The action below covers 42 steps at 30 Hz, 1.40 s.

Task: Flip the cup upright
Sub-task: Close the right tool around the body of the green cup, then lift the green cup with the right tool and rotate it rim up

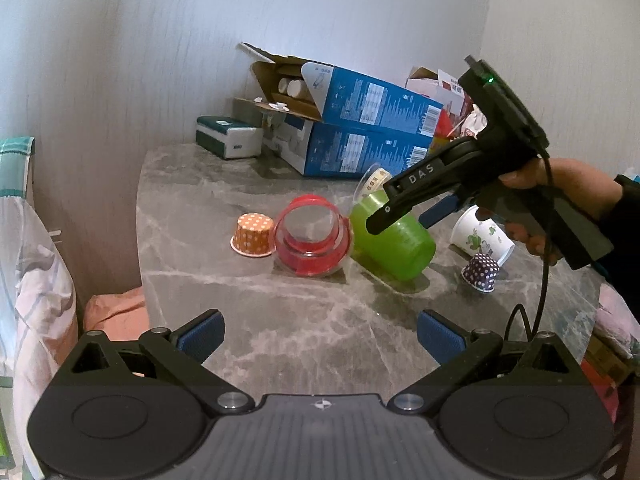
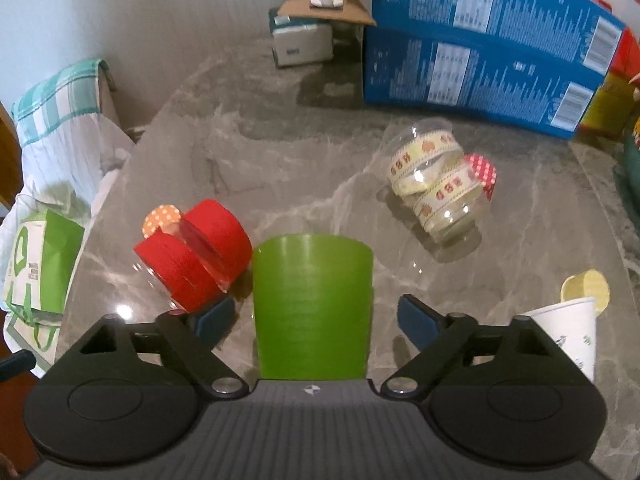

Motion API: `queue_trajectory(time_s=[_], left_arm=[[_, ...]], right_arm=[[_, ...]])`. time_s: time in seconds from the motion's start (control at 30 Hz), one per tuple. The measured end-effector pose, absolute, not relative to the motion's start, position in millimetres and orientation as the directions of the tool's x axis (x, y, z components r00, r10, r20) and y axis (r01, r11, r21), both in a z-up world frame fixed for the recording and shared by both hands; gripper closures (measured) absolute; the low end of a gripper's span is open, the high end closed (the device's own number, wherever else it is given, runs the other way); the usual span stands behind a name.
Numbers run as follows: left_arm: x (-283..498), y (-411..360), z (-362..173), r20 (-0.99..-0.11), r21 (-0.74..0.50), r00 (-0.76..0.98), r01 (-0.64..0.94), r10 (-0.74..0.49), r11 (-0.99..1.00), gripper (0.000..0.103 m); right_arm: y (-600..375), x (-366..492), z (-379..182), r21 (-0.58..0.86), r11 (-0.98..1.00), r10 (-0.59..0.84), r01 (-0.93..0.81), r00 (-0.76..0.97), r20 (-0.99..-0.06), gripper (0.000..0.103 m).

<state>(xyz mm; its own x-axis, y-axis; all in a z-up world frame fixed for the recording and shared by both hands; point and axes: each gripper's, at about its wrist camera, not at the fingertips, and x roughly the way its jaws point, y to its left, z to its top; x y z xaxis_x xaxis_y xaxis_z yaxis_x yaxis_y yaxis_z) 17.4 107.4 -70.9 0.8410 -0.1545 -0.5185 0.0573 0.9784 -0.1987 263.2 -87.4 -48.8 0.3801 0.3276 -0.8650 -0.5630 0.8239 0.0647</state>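
Note:
A green plastic cup (image 1: 394, 242) lies on its side on the grey marble table (image 1: 248, 320); it also shows in the right wrist view (image 2: 314, 308), between the blue pads. My right gripper (image 2: 316, 318) is open around the green cup, with gaps on both sides; in the left wrist view it (image 1: 400, 220) reaches over the cup from the right. My left gripper (image 1: 320, 336) is open and empty, low over the near part of the table, well short of the cups.
A clear cup with red tape (image 1: 314, 240) lies left of the green cup, an orange dotted paper cup (image 1: 253, 235) beyond it. A clear cup with yellow ribbon (image 2: 438, 190), a white paper cup (image 1: 482, 236) and a purple dotted cup (image 1: 481, 272) lie to the right. Blue boxes (image 1: 360, 132) stand at the back.

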Motion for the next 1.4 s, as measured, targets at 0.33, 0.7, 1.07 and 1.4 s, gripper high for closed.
queue_trajectory(time_s=[0.33, 0.7, 1.07, 1.4], left_arm=[[0.9, 114.9, -68.5, -0.507, -0.204, 0.852, 0.03, -0.132, 0.978, 0.0], [-24.7, 106.9, -52.7, -0.457, -0.228, 0.878, 0.038, -0.142, 0.973, 0.0], [-33.2, 96.5, -53.3, -0.46, -0.382, 0.837, 0.116, -0.297, 0.917, 0.0], [-13.7, 102.6, -52.3, -0.538, -0.493, 0.769, 0.044, -0.344, 0.869, 0.0]], right_arm=[[-84.1, 263.9, -61.5, 0.083, 0.815, 0.307, -0.573, 0.307, -0.901, 0.037], [-130.9, 182.6, -13.5, 0.103, 0.83, 0.384, -0.549, 0.427, -0.819, 0.037], [-169.6, 100.9, -31.9, 0.192, 0.856, 0.428, -0.481, 0.447, -0.786, 0.037], [-157.5, 97.3, -64.5, 0.247, 0.863, 0.422, -0.44, 0.361, -0.832, 0.037]])
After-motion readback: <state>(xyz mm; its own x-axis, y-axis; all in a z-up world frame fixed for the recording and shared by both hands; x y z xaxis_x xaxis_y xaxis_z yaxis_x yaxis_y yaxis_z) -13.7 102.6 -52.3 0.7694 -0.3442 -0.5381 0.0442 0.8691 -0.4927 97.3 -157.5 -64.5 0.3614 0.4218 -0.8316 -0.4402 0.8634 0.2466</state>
